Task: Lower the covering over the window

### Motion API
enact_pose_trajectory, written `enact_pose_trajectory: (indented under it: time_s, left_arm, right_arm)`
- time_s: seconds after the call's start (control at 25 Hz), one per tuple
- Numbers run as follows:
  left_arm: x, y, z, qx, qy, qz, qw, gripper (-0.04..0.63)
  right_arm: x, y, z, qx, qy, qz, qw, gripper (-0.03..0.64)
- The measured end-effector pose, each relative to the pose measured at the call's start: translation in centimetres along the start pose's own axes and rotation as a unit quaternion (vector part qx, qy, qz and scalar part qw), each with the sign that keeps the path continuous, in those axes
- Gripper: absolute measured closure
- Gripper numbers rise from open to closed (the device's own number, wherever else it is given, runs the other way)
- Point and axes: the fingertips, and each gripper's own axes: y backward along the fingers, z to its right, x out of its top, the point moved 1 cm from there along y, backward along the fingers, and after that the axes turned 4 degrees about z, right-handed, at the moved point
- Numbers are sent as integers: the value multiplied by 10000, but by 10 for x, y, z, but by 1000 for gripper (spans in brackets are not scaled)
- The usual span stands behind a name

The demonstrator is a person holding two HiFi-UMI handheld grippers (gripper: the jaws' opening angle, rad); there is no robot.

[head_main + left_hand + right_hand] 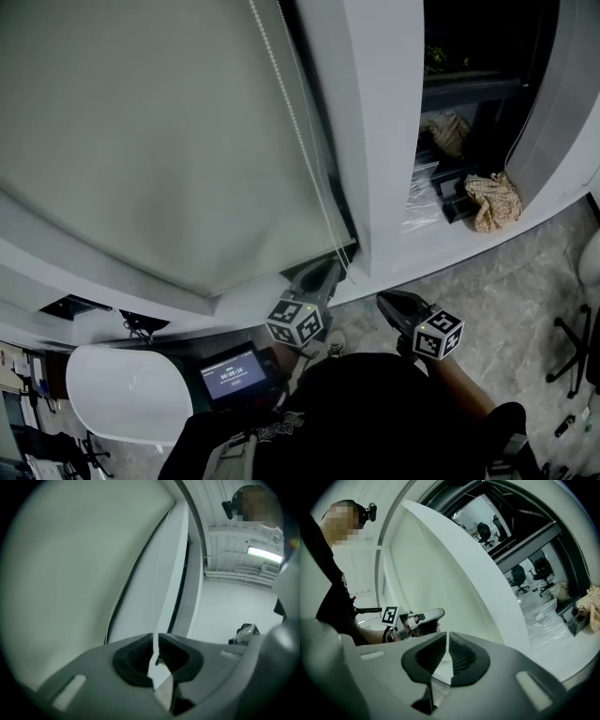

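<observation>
Beside the grey-green fabric roller blind (150,141), a white bead chain (295,122) is hanging between the slightly parted left gripper (155,641); the right gripper (446,638) is hovering nearby, barely apart.

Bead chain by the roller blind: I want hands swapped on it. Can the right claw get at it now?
Probably yes. The bead chain hangs along the right edge of the roller blind down to the left claw; the right claw sits just beside that, nothing visibly between.

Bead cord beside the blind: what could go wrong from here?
The bead cord runs between the left gripper's pads, which stand slightly apart, so it may slip out when pulled. The roller blind is already low; a hard pull could perhaps strain it.
</observation>
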Motion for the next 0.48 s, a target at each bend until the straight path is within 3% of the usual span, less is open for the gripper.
enact_pose_trajectory:
  time_s: [0.16, 0.28, 0.48]
  left_arm:
    - [-63, 38, 24, 245, 441, -552, 9972, 572]
    - [-105, 77, 54, 239, 568, -1023, 9928, 583]
    - [-125, 128, 77, 427, 721, -1185, 9894, 592]
  right_arm:
    - [-18, 12, -11, 342, -101, -220, 9991, 595]
    - [-36, 17, -28, 693, -251, -431, 9963, 595]
    - [-64, 11, -63, 1339, -543, -861, 9858, 592]
